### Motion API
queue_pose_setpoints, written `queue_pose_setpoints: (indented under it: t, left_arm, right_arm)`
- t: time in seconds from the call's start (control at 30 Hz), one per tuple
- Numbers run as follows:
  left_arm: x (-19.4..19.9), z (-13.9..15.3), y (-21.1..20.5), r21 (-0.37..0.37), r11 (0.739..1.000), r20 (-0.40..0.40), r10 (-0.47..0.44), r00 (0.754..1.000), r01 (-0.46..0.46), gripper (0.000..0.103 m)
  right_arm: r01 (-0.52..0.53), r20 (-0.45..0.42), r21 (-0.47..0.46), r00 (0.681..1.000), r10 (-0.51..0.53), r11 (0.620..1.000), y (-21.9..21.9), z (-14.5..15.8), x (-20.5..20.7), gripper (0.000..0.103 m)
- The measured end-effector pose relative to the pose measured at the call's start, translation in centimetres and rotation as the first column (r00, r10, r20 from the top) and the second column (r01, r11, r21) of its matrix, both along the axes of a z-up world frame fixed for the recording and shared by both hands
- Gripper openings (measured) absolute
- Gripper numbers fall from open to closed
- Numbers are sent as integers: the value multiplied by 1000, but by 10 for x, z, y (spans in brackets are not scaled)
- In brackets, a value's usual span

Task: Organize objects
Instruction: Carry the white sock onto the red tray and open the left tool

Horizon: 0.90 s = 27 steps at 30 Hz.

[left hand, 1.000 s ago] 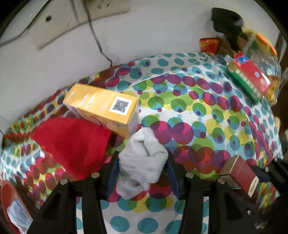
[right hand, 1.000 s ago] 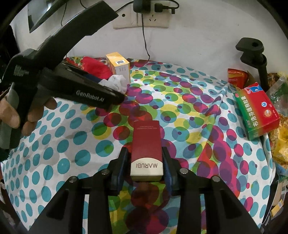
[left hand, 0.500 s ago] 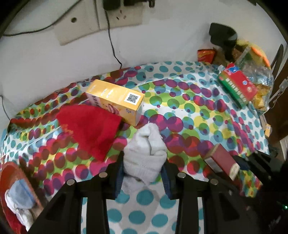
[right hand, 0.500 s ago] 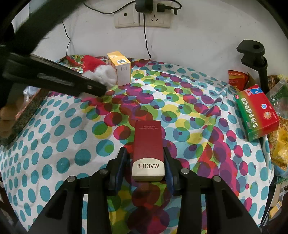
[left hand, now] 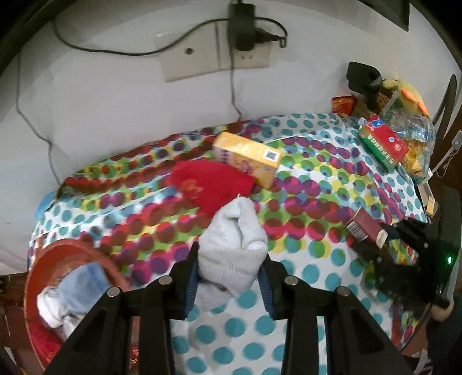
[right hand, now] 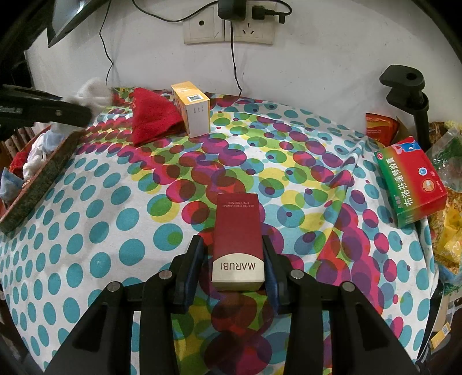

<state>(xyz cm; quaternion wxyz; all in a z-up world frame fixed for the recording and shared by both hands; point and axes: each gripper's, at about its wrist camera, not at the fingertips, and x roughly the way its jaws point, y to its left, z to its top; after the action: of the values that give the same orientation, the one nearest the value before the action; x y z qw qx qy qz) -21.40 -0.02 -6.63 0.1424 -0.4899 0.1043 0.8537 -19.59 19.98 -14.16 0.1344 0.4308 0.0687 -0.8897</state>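
Observation:
My left gripper (left hand: 229,277) is shut on a bunched white sock (left hand: 234,245) and holds it above the dotted tablecloth, near a red basket (left hand: 57,253) at lower left that holds light cloths. In the right wrist view the left gripper (right hand: 83,111) with the sock (right hand: 93,91) is at the far left above the basket (right hand: 43,176). My right gripper (right hand: 234,271) is shut on a dark red MARUBI box (right hand: 238,239), also visible in the left wrist view (left hand: 365,228). A red cloth (right hand: 151,116) and a yellow box (right hand: 192,108) lie at the back.
A green and red medicine box (right hand: 413,184) lies at the right edge beside snack bags (right hand: 447,219). A black clamp stand (right hand: 410,95) rises at the back right. Wall sockets with cables (right hand: 231,26) are behind the table.
My left gripper has lifted the sock and carried it left and back, away from the yellow box, toward the red basket. My right gripper still holds the MARUBI box in nearly the same place.

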Motion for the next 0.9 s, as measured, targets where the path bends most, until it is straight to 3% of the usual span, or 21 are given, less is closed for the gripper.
queue_pose_setpoints:
  t: [0.53, 0.9]
  left_arm:
    - [15, -1, -127, -24, 987, 19, 159, 987, -158, 37]
    - [28, -13, -189, -53, 968, 34, 247, 968, -245, 37]
  right_arm:
    - [4, 0, 3, 1000, -4, 1000, 1, 1, -2, 40]
    - [4, 0, 4, 1000, -4, 1000, 2, 0, -2, 42]
